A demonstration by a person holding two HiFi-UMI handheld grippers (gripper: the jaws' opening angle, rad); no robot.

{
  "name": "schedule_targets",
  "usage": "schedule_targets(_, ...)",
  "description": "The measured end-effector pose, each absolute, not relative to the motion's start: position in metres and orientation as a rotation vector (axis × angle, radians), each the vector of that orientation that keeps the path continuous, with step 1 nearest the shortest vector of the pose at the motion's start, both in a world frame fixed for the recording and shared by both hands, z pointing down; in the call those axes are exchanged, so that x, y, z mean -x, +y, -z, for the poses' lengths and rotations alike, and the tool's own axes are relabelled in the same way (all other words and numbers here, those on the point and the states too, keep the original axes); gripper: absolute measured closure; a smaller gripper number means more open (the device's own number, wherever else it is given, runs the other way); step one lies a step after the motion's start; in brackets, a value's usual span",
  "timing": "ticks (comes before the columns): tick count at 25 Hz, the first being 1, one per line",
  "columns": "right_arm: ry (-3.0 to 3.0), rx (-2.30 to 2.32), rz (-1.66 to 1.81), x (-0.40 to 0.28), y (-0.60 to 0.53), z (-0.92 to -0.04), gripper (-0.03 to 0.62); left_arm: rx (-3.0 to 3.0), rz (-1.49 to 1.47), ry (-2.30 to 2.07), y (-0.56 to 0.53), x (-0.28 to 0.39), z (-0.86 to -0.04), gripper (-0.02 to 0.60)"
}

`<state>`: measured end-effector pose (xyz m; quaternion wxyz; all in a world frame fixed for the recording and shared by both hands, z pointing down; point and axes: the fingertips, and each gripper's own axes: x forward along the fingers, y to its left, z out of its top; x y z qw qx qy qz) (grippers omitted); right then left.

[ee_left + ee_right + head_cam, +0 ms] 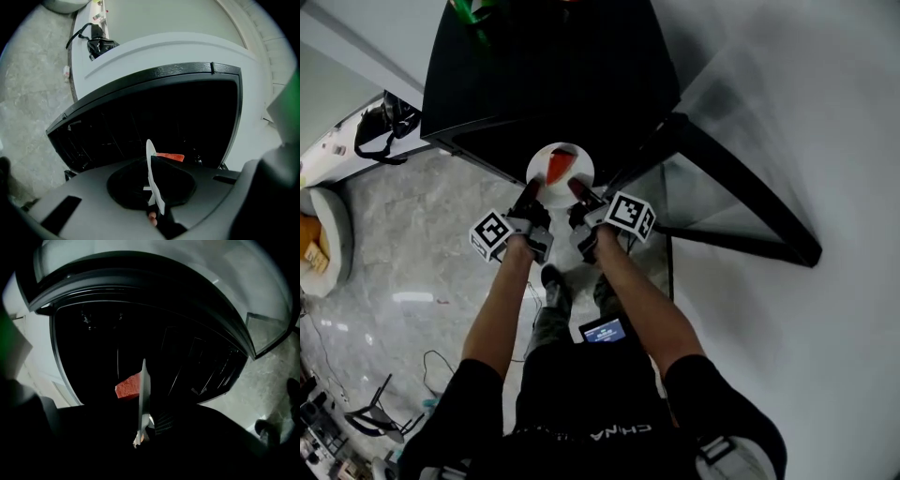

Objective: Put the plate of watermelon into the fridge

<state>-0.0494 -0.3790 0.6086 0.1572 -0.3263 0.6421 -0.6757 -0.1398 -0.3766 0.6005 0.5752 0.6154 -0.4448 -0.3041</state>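
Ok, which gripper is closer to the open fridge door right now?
Right. The right gripper clamps the plate on the rim that faces the open fridge door. The left gripper clamps the opposite rim, with the plate between it and the door.

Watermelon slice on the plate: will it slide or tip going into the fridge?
Likely slides if tilted: the watermelon slice lies loose on a smooth plate. Tipping seems unlikely; it lies flat. The plate looks thin and stiff, pinched at its rim by left tool and right tool, so probably stays level.
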Motion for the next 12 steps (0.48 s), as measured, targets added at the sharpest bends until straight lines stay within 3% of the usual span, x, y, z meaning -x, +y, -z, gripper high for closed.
schedule_targets(12, 1.768, 0.876, 1.832, 0.059, -0.424, -0.665, 0.565, -1.509, 0.747, -1.022, -0.417, 0.146, -0.650, 0.555)
